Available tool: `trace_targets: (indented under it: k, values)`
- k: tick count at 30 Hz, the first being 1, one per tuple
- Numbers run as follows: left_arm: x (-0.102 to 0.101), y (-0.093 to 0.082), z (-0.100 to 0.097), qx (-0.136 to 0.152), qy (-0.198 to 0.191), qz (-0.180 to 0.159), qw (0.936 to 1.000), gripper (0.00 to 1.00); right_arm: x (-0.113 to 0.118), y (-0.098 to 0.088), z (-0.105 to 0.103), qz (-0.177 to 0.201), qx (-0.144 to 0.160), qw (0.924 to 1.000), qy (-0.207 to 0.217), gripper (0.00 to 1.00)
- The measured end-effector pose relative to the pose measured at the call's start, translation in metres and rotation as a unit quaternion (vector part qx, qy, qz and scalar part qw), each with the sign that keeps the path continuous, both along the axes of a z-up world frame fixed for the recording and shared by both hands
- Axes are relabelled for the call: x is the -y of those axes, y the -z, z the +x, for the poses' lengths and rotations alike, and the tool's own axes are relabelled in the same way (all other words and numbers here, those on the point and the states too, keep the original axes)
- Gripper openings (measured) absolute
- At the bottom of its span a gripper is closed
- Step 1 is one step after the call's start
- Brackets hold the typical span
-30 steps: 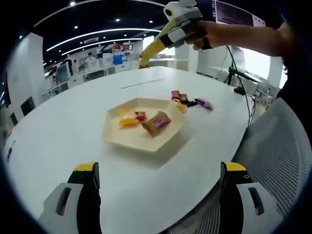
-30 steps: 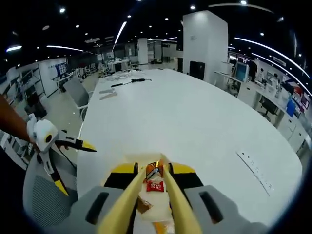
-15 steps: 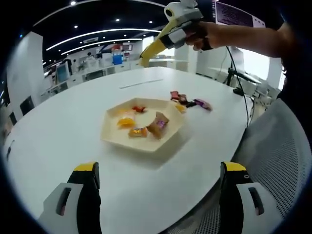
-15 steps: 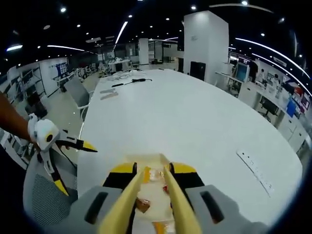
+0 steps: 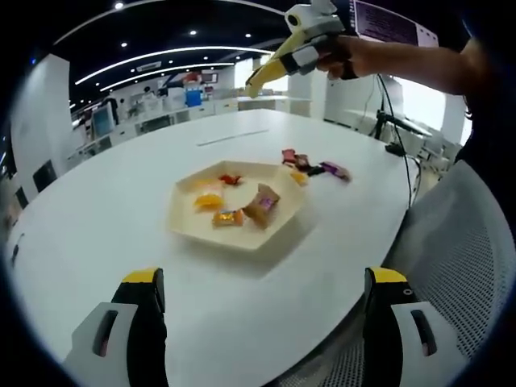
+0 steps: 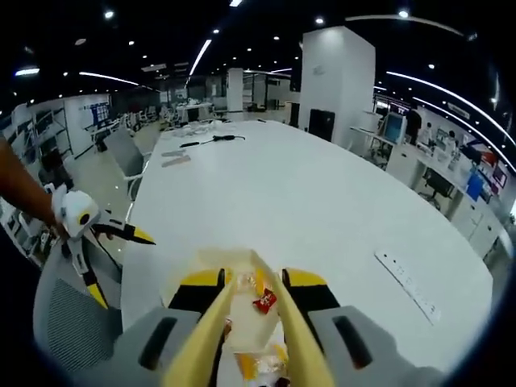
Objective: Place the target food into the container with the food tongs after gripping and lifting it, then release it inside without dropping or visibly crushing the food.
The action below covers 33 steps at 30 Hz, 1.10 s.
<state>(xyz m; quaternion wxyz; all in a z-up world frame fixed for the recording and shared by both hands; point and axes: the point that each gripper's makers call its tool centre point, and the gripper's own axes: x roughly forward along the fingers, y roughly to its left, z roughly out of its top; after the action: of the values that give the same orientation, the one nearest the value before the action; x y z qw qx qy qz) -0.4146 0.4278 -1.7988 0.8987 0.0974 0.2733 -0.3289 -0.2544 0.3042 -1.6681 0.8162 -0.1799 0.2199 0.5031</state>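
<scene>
- From where I sit, the main risk is the next pickup: the loose sweets point(image 5: 313, 168) lie in a tight cluster on the white table point(image 5: 97, 226) just beyond the tray's far corner, so the tongs could catch two at once or nudge one away.
- A hard squeeze would dent a wrapped sweet; too light a grip could let the glossy wrapper slip out on the way over the rim.
- A low swing of the tongs could knock the hexagonal tray point(image 5: 187, 228) and shift what lies in it.
- The right gripper point(image 5: 310, 40) hangs high above the table's far side, shut round the yellow food tongs point(image 5: 270, 71). I see nothing between the tong tips.
- In the right gripper view the tongs point(image 6: 242, 343) run forward between the jaws, their arms slightly apart, with the tray below them.
- The left gripper point(image 5: 262, 339) hovers low at the near table edge, jaws wide apart and holding nothing; it also shows in the right gripper view point(image 6: 81, 234).
- The red-wrapped sweet point(image 5: 230, 180) lies inside the tray near its far edge, flat and, as far as I can judge, uncrushed. It also shows red with white print between the tong arms point(image 6: 264, 301).
- Orange sweets and a brown packet point(image 5: 263, 203) lie beside it in the tray.
</scene>
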Motion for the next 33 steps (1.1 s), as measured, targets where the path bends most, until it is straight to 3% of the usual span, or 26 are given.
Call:
trace_targets:
  k: [19, 33]
  values:
    - [0.000, -0.002, 0.000, 0.007, 0.002, 0.002, 1.0000, 0.99, 0.109, 0.024, -0.015, 0.002, -0.015, 0.9952, 0.097, 0.28]
    - [-0.001, -0.001, 0.000, 0.008, 0.002, 0.004, 1.0000, 0.99, 0.152, 0.038, -0.032, 0.006, -0.017, 0.9885, 0.150, 0.28]
